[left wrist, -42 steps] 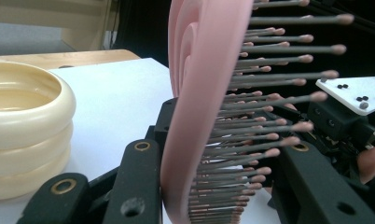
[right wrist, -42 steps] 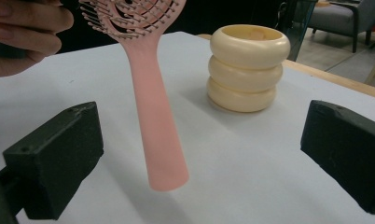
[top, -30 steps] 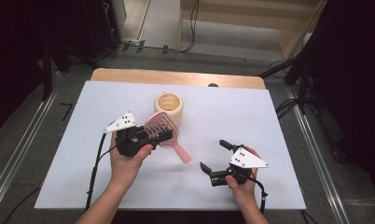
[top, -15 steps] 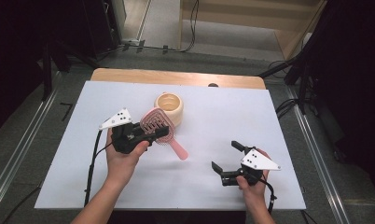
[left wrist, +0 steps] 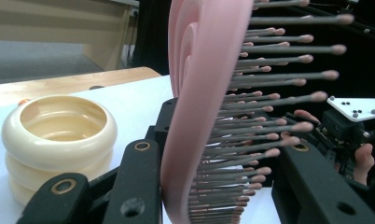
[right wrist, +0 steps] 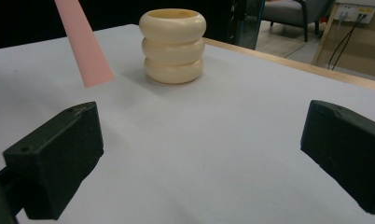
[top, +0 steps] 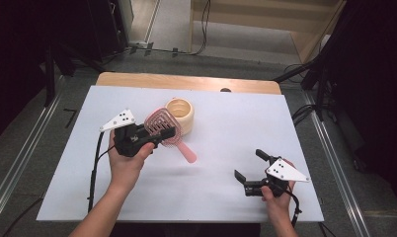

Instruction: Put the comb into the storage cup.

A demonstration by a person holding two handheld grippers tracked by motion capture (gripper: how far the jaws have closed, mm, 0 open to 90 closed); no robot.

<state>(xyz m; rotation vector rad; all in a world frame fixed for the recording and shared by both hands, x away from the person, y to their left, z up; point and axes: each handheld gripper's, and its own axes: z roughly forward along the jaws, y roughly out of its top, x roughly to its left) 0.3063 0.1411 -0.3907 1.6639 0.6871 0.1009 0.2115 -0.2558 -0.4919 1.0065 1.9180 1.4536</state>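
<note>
Up left, the left gripper [top: 159,134] clamps the pink hairbrush [top: 163,129]; the right gripper [top: 247,165], jaws wide, sits low at right.

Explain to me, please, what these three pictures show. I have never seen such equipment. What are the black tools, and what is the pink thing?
A person sits at a table covered in white and holds a black hand tool in each hand; each tool ends in two-jawed tongs. One picture is taken from a camera above, looking down. The other two come from small cameras mounted on the tools, looking along their black jaws.

The left tongs are shut on a pink hairbrush, gripping its head; the left tool's camera shows its bristles close up. The brush handle points down toward the table. Beside it stands a cream ribbed cup, open on top. The right tongs are open and hold nothing, low over the table.
</note>
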